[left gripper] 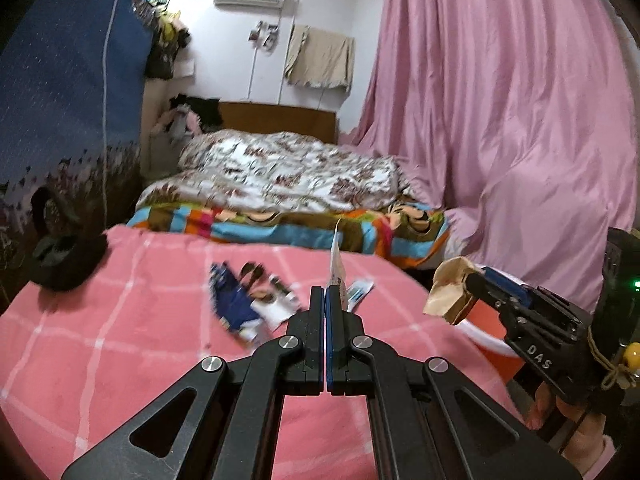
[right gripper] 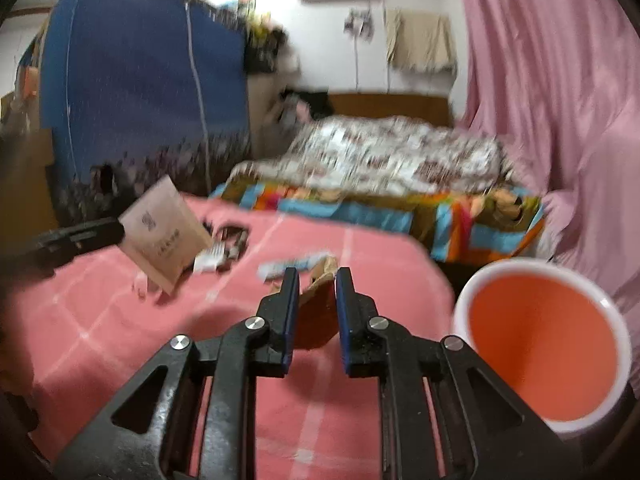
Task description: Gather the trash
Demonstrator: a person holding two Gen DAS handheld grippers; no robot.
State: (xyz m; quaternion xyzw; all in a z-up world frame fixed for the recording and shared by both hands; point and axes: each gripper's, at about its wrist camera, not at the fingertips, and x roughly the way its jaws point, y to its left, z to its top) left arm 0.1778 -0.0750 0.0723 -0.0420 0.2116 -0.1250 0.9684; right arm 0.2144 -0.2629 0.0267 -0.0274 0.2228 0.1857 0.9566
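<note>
Here the pink checked cloth fills the lower half of both views, with a bed under a floral quilt across the middle and a pink curtain down the right side. A blue wardrobe cover takes the upper left. At the lower right of the right wrist view stands a bin with a white rim and orange inside, just off the cloth's edge. The left gripper sits at the bottom centre of its own view, its jaws pressed together on a flat tan paper packet, which shows edge-on there and as a tilted square at the middle left of the right wrist view. The right gripper has its jaws closed on a crumpled brown paper scrap, held at the right edge of the left view, near the bin. On the cloth at centre lie a blue-and-white wrapper and a small light-blue wrapper, near each other.
</note>
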